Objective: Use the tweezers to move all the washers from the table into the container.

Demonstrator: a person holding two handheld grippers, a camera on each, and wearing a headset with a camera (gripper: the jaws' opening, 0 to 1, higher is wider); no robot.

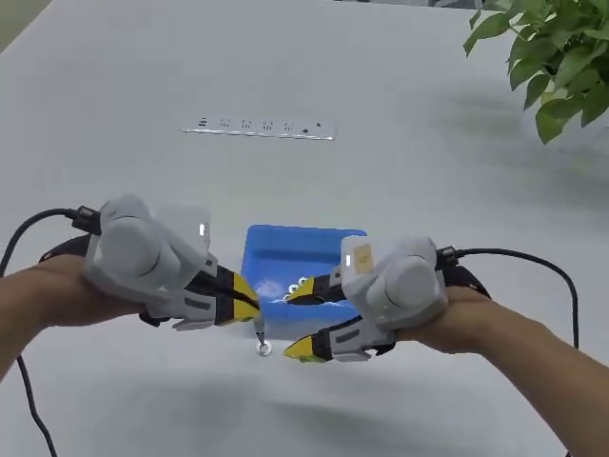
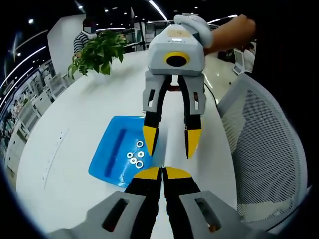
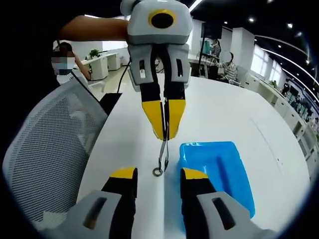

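Observation:
My left gripper (image 1: 249, 307) is shut on thin metal tweezers (image 1: 259, 328), which point down at a single washer (image 1: 264, 348) on the white table. In the right gripper view the tweezers (image 3: 163, 149) hang from the left gripper (image 3: 165, 132), and their tips meet the washer (image 3: 157, 172). I cannot tell whether the washer is pinched. My right gripper (image 1: 304, 321) stands open beside it, one jaw on each side. The blue container (image 1: 304, 249) lies just behind, with several washers (image 2: 135, 155) inside it.
A white power strip (image 1: 259, 128) lies farther back on the table (image 1: 400, 143). A green plant (image 1: 552, 57) stands at the far right. Black cables trail from both grippers. A mesh chair (image 3: 50, 149) sits at the table's near edge.

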